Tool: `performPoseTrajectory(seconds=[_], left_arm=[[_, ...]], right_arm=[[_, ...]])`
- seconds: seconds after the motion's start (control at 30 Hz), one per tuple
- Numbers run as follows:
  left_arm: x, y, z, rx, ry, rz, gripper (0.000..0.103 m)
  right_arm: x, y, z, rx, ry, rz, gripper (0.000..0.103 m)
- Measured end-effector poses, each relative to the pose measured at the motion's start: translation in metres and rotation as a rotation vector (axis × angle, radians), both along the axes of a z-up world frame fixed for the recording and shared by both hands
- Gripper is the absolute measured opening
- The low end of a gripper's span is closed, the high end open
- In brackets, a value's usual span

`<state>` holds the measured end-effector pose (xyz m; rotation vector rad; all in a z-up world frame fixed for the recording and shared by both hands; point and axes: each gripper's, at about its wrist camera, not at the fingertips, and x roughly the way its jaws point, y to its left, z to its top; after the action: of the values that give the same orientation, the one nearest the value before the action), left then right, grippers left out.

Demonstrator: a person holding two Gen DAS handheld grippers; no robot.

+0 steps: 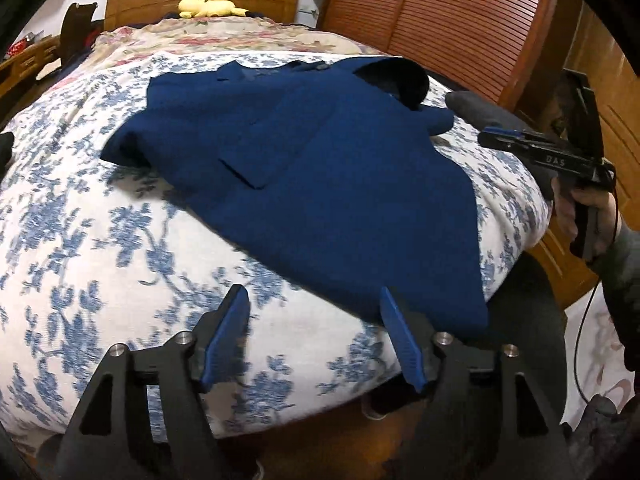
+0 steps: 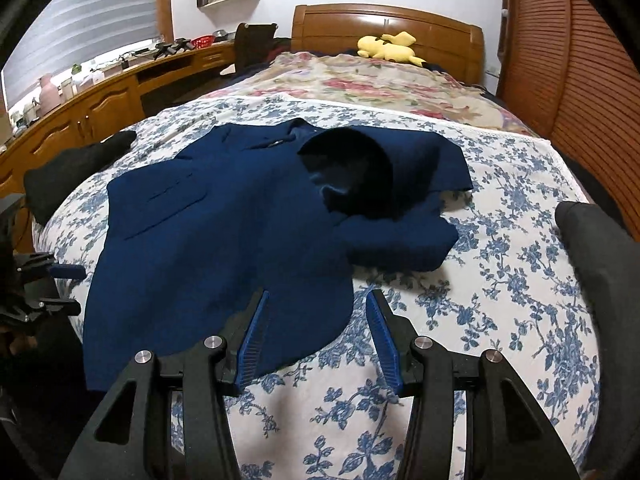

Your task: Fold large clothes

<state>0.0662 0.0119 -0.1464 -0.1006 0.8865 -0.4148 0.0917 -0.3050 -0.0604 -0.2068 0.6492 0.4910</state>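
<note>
Jacket (image 1: pixel 320 168): navy, laid flat on the bed (image 1: pixel 100 240), lining turned out near the collar. Left gripper (image 1: pixel 314 338): jaws released, held over the jacket's near hem corner, nothing grasped. Right gripper (image 2: pixel 318 338): jaws released, positioned over the jacket's other hem corner, nothing clamped.

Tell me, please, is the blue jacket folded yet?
Partly: the blue jacket lies mostly spread on the bed, one sleeve folded across.

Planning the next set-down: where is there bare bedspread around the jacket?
Free: blue-floral bedspread right of the blue jacket, up to the grey item at the bed edge; also the near-left stretch beside the hem. Crowded: the black garment at the left edge.
</note>
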Motion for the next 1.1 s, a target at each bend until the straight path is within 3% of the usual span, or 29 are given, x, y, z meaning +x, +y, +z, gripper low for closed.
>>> performPoseTrajectory(seconds=[0.23,0.27,0.33,0.43,0.47,0.63,0.83,1.1], left_arm=[[0.002,-0.022,-0.004,-0.013,-0.014,-0.054,0.069],[0.004,-0.025,-0.004,-0.015,-0.016,-0.063,0.065],[0.006,-0.028,-0.004,-0.018,-0.012,-0.078,0.050],[0.012,-0.028,-0.004,-0.025,-0.001,-0.088,0.009],[0.015,-0.026,-0.001,-0.038,-0.002,-0.093,0.005],[0.030,-0.011,0.042,-0.046,-0.132,-0.038,0.003],[0.093,0.026,0.102,-0.066,-0.281,0.073,0.003],[0.183,0.078,0.137,-0.074,-0.394,0.209,0.003]], right_arm=[[-0.003,-0.002,-0.005,0.007,0.001,0.004,0.051],[-0.002,-0.001,-0.006,0.008,0.003,0.005,0.051],[0.001,0.000,-0.008,0.004,0.001,0.005,0.051],[0.006,0.005,-0.012,0.000,-0.007,0.004,0.051],[0.008,0.007,-0.014,0.002,-0.010,0.003,0.051],[0.027,0.003,-0.009,0.033,-0.033,-0.013,0.051],[0.066,0.004,-0.001,0.036,-0.061,-0.039,0.051],[0.122,0.023,-0.003,0.001,-0.055,-0.046,0.051]])
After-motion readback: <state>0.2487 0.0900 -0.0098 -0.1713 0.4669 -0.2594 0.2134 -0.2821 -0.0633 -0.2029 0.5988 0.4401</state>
